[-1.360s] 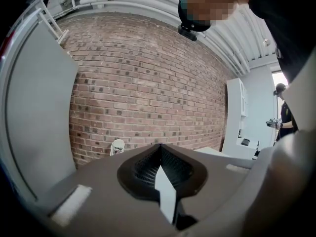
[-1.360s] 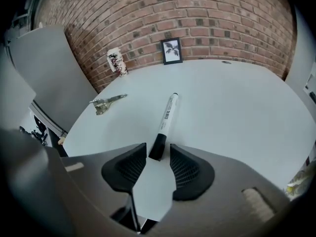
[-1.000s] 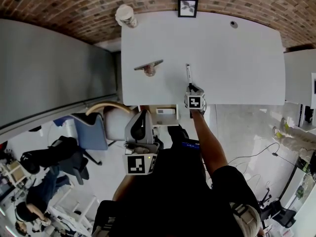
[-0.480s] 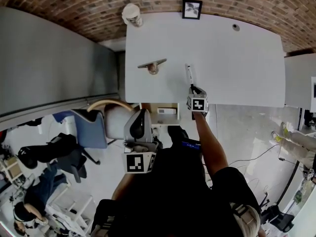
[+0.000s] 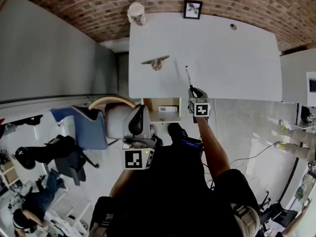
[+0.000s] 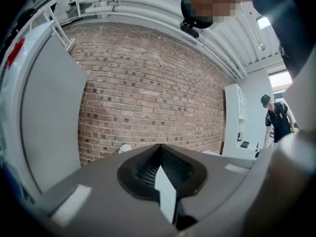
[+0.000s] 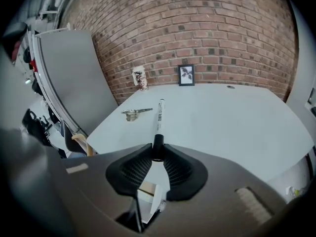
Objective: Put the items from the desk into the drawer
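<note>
A black-and-white marker [image 5: 187,75] [image 7: 159,116] sticks out from my right gripper [image 5: 191,89] [image 7: 157,151], which is shut on its near end and holds it slanted above the white desk [image 5: 232,63]. A small metal clip-like item [image 5: 156,61] [image 7: 135,113] lies on the desk to the left of the marker. Below the desk's front edge the drawer [image 5: 162,109] stands open with a white thing inside. My left gripper [image 5: 141,110] [image 6: 160,147] hovers beside the drawer, jaws together, holding nothing.
A paper cup [image 5: 137,12] [image 7: 140,78] and a small framed picture [image 5: 192,9] [image 7: 186,75] stand at the desk's far edge against the brick wall. A grey partition [image 5: 59,58] stands left of the desk. A blue chair [image 5: 81,127] sits left of the drawer.
The right gripper has risen and lifted the marker off the desk. The left gripper has shifted a little, and the open drawer shows more fully.
</note>
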{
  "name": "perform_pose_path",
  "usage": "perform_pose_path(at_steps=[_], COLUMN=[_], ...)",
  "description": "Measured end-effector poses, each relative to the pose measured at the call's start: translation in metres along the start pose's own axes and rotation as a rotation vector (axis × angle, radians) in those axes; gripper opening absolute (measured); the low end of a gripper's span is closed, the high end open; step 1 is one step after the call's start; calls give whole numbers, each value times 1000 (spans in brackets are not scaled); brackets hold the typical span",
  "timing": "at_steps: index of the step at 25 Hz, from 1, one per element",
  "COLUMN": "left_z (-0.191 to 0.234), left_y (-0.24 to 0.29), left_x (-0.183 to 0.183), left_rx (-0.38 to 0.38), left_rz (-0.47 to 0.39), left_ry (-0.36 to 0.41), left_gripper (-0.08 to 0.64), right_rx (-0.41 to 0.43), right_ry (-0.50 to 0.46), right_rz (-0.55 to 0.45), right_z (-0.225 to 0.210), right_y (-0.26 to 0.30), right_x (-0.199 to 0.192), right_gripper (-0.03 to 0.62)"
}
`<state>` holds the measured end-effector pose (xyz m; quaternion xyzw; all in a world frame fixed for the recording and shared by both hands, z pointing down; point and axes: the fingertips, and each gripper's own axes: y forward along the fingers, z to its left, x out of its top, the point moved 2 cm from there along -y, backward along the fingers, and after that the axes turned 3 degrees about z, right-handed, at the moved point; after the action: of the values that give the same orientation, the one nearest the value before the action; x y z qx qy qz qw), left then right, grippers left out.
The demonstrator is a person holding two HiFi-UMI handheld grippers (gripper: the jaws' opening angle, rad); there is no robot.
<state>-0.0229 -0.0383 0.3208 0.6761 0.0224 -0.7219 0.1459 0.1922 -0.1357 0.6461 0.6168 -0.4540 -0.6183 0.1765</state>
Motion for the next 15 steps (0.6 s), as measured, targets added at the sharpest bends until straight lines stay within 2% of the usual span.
perform_pose_path(at_steps=[5,15], left_z=[20,44], left_y=[-29,-68], left_x=[-2,-22], left_rx=[-43,-100], left_rz=[-9,-4], left_ry=[0,-5], left_gripper=[18,18], right_rx=[10,94], right_ry=[-37,-254], right_rz=[-40,-46], right_z=[35,93], right_y=[-31,-64], right_x=[-6,-46], right_gripper=[75,75])
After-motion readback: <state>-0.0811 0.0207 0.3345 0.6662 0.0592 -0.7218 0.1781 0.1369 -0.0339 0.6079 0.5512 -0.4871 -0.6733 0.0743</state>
